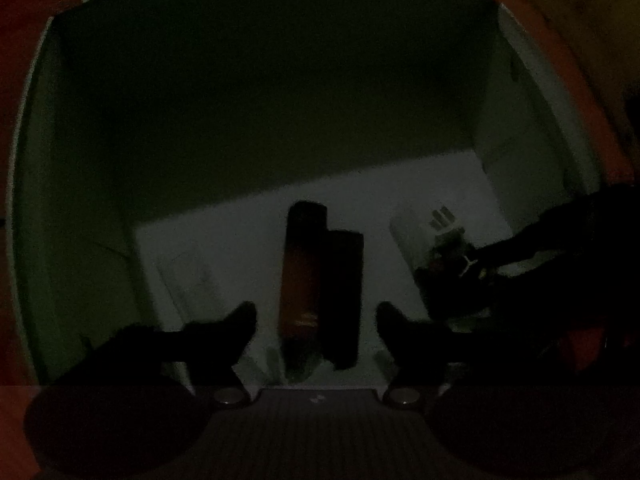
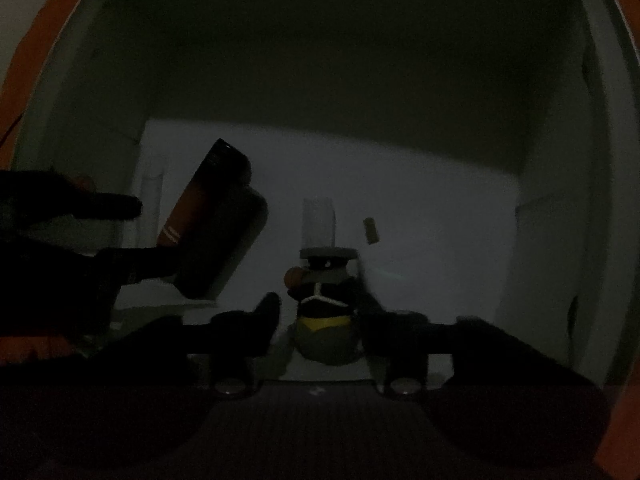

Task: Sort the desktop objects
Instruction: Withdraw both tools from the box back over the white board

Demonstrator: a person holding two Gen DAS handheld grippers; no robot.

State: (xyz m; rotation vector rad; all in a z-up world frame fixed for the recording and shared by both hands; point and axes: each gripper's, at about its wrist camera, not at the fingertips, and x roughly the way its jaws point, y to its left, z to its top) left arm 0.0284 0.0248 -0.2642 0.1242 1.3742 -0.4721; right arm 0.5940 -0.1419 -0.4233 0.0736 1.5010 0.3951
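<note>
Both grippers reach down into a dim white box [image 1: 280, 100]. In the left wrist view an orange-and-black oblong item [image 1: 302, 272] and a black one [image 1: 342, 296] lie side by side on the box floor. My left gripper [image 1: 316, 320] stands open around them, with gaps on both sides. In the right wrist view a small toy duck [image 2: 324, 332] with a flat cap and a yellow band sits between the fingers of my right gripper [image 2: 320, 312], which is open; the left pad is clear of it. The same two oblong items [image 2: 212, 216] show at the left.
The box walls [image 2: 320, 60] close in on all sides, with an orange surface [image 2: 40, 40] outside. A pale cylinder [image 2: 318, 220] and a small brown piece [image 2: 370, 232] lie beyond the duck. A white item with dark bars [image 1: 424, 220] lies at the right.
</note>
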